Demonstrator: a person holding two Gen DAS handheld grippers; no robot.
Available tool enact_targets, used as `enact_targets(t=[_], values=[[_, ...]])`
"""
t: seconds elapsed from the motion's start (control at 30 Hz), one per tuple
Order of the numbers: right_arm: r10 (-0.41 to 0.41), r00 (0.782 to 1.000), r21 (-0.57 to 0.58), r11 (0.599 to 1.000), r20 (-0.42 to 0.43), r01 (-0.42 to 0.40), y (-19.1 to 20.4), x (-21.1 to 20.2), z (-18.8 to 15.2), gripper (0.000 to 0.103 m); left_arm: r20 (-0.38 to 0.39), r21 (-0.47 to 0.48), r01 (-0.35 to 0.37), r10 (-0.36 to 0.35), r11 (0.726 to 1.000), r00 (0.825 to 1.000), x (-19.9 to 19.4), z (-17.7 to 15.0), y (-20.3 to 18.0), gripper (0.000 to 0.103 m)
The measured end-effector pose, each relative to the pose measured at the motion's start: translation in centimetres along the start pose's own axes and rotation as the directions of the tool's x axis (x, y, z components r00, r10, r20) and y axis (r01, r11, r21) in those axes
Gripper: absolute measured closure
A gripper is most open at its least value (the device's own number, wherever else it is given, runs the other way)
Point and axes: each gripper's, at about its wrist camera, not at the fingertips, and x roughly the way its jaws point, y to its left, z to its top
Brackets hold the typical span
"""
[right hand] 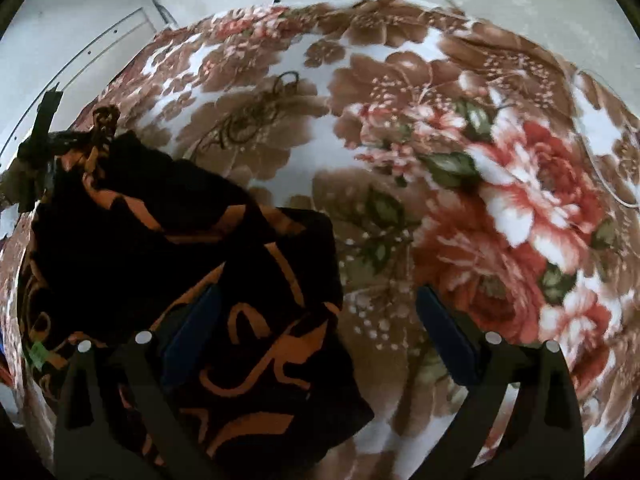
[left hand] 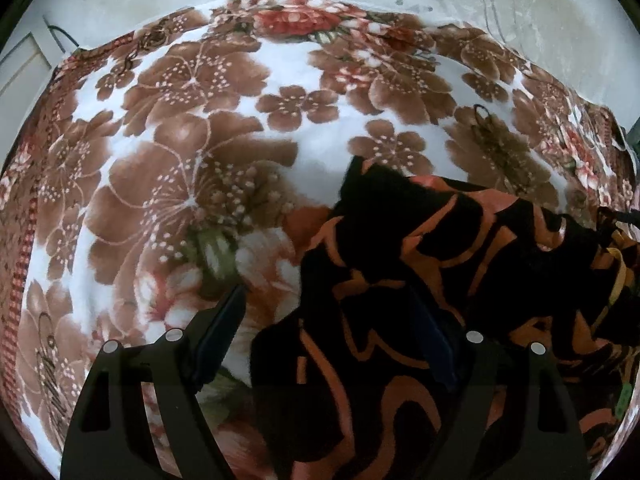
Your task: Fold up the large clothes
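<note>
The black-and-orange garment [left hand: 440, 280] lies bunched on the floral blanket [left hand: 200, 152]. In the left wrist view it fills the 4 o'clock area, and the left gripper [left hand: 328, 320] stands wide open above its edge, grasping nothing. The right wrist view has the garment at 8 o'clock; the right gripper [right hand: 316, 320] is likewise spread and empty. Only this view shows the big red rose [right hand: 540, 184] at 3 o'clock.

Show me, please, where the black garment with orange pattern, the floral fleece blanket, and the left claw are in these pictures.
Black garment with orange swirl pattern [right hand: 168, 216]: right wrist view, on its upper black part.
Floral brown-and-white fleece blanket [left hand: 192, 128]: left wrist view, on a brown flower.
Left claw [left hand: 332, 312]: left wrist view, midway between its fingertips, above the garment's edge.
</note>
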Motion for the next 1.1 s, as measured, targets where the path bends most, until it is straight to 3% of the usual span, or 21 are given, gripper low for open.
enact_targets(t=[0.17, 0.23, 0.3, 0.4, 0.47, 0.5, 0.57, 0.67, 0.83, 0.9, 0.93, 0.97, 1.0, 1.1], values=[[0.128, 0.991, 0.031, 0.991, -0.040, -0.127, 0.0, 2.7, 0.4, 0.015, 0.005, -0.019, 0.071, -0.071, 0.997, 0.997, 0.6, 0.5, 0.8, 0.024], [0.156, 0.986, 0.029, 0.988, -0.059, -0.154, 0.1, 3.3, 0.5, 0.035, 0.007, -0.012, 0.104, -0.104, 0.994, 0.995, 0.9, 1.1, 0.8, 0.025], [0.187, 0.981, 0.049, 0.982, -0.057, -0.184, 0.0, 3.5, 0.5, 0.042, 0.005, -0.009, 0.144, -0.144, 0.989, 0.990, 1.2, 1.7, 0.7, 0.025], [0.229, 0.973, 0.107, 0.968, -0.003, -0.227, -0.5, 2.9, 0.3, 0.050, 0.012, 0.012, 0.208, -0.208, 0.978, 0.978, 1.4, 2.5, 0.2, 0.039], [0.250, 0.968, 0.149, 0.957, 0.022, -0.251, -1.0, 2.7, 0.1, 0.055, -0.013, 0.041, 0.241, -0.241, 0.970, 0.970, 2.0, 2.8, -0.5, 0.061], [0.249, 0.968, 0.160, 0.955, 0.029, -0.251, -1.1, 2.7, 0.0, 0.063, -0.039, 0.069, 0.246, -0.244, 0.967, 0.969, 2.5, 2.8, -0.9, 0.067], [0.227, 0.973, 0.203, 0.951, 0.046, -0.232, -1.7, 2.5, -0.5, 0.069, -0.085, 0.124, 0.238, -0.229, 0.963, 0.970, 3.1, 2.5, -1.9, 0.092], [0.173, 0.982, 0.285, 0.940, 0.080, -0.189, -3.3, 1.3, -1.4, 0.078, -0.037, 0.082, 0.232, -0.230, 0.969, 0.973, 1.1, 2.5, -1.5, 0.097], [0.132, 0.979, 0.388, 0.903, 0.153, -0.182, -6.0, -3.0, -2.4, 0.079, 0.070, -0.048, 0.233, -0.229, 0.971, 0.971, -4.5, 3.0, 1.7, 0.097], [0.104, 0.983, 0.413, 0.897, 0.150, -0.158, -7.1, -4.0, -2.5, 0.081, 0.042, -0.087, 0.203, -0.200, 0.975, 0.979, -4.7, 2.8, 3.2, 0.097], [0.046, 0.990, 0.432, 0.897, 0.130, -0.098, -8.0, -4.3, -2.7, 0.102, 0.009, -0.108, 0.181, -0.181, 0.978, 0.983, -3.9, 2.5, 4.3, 0.097], [0.012, 0.993, 0.458, 0.887, 0.120, -0.066, -8.9, -4.4, -3.1, 0.102, -0.023, -0.122, 0.162, -0.166, 0.979, 0.986, -3.1, 2.1, 5.0, 0.097], [0.028, 0.991, 0.478, 0.874, 0.128, -0.086, -9.6, -4.2, -3.5, 0.102, -0.066, -0.139, 0.150, -0.161, 0.979, 0.985, -1.9, 1.5, 5.7, 0.097], [0.051, 0.993, 0.445, 0.891, 0.103, -0.092, -8.7, -3.2, -4.0, 0.098, -0.123, -0.115, 0.154, -0.168, 0.981, 0.978, 0.5, 0.2, 5.0, 0.096]])
